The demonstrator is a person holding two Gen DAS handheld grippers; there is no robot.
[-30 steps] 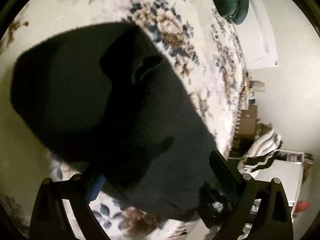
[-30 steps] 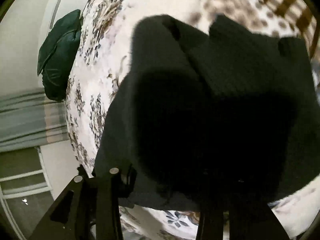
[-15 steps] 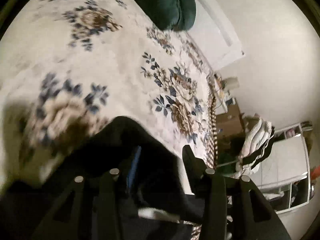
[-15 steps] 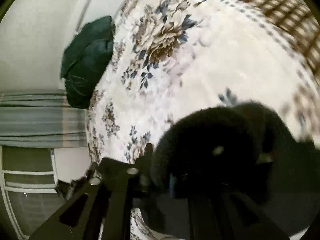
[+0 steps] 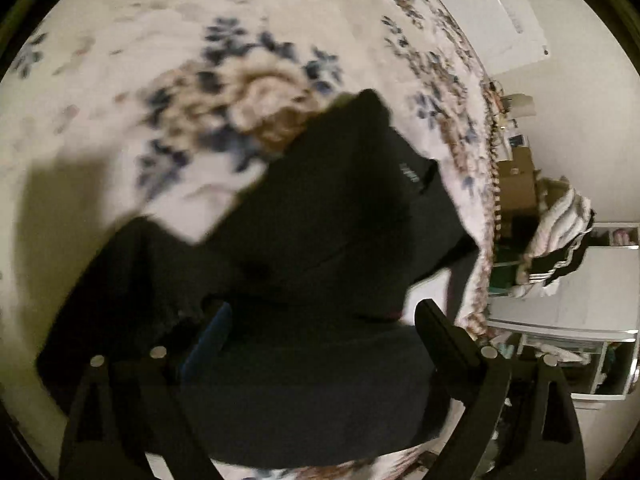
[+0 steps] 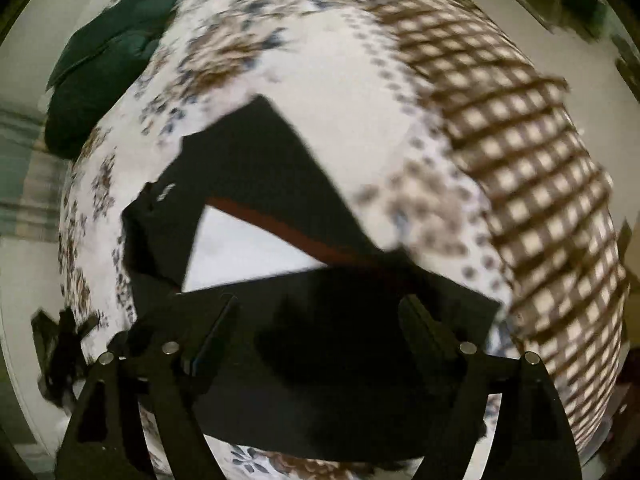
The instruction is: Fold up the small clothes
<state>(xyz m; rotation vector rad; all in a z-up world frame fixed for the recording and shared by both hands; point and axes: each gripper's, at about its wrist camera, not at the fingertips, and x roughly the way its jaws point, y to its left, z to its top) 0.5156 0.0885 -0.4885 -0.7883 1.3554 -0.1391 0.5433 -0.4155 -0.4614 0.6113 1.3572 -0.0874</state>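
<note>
Left wrist view: the left gripper [image 5: 320,344] hovers with jaws opening, nothing pinched, over a black garment [image 5: 340,216] on the floral bedspread [image 5: 120,80].

Right wrist view: the right gripper [image 6: 320,332], jaws opening too, releases the fold just ahead; next, regrasp an edge.

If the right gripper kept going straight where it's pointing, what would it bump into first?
Most likely the black garment lying on the floral bedspread. The right gripper, jaws opening, points down at it.

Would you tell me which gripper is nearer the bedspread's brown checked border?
Right. The right gripper, fingers opening over the black garment, has the checked border close beside it; the left gripper, also opening, sees it farther off.
</note>
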